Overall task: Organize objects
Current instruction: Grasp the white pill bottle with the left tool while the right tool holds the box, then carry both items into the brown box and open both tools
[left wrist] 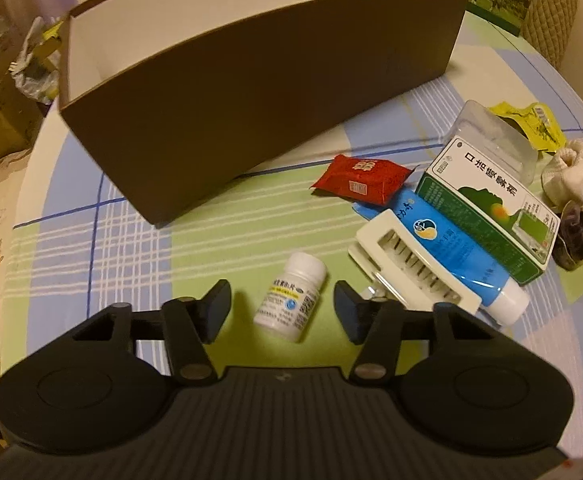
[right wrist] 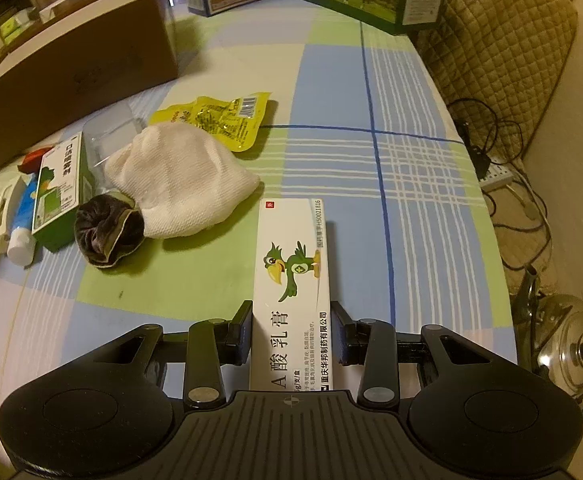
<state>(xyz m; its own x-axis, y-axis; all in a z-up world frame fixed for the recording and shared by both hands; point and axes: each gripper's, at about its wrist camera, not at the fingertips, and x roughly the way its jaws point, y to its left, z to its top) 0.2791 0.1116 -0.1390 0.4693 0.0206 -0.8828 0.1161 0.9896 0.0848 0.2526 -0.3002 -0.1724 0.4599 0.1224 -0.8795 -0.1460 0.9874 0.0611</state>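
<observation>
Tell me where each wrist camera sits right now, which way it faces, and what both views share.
Left wrist: sits behind the open left gripper, facing the pill bottle between its fingers and the brown box beyond.
Right wrist: sits behind the right gripper, facing across the table; its fingers bracket the white ointment box.
Shared: the brown box, green spray box, blue tube, white sock, yellow packet.

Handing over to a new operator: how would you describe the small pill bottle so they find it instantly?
Start at the big brown box on the checked tablecloth; nearer the camera, between the left gripper's open fingers, lies a small white pill bottle. Unlike the blue tube and white clip beside it, it is short, round and white-capped.
</observation>
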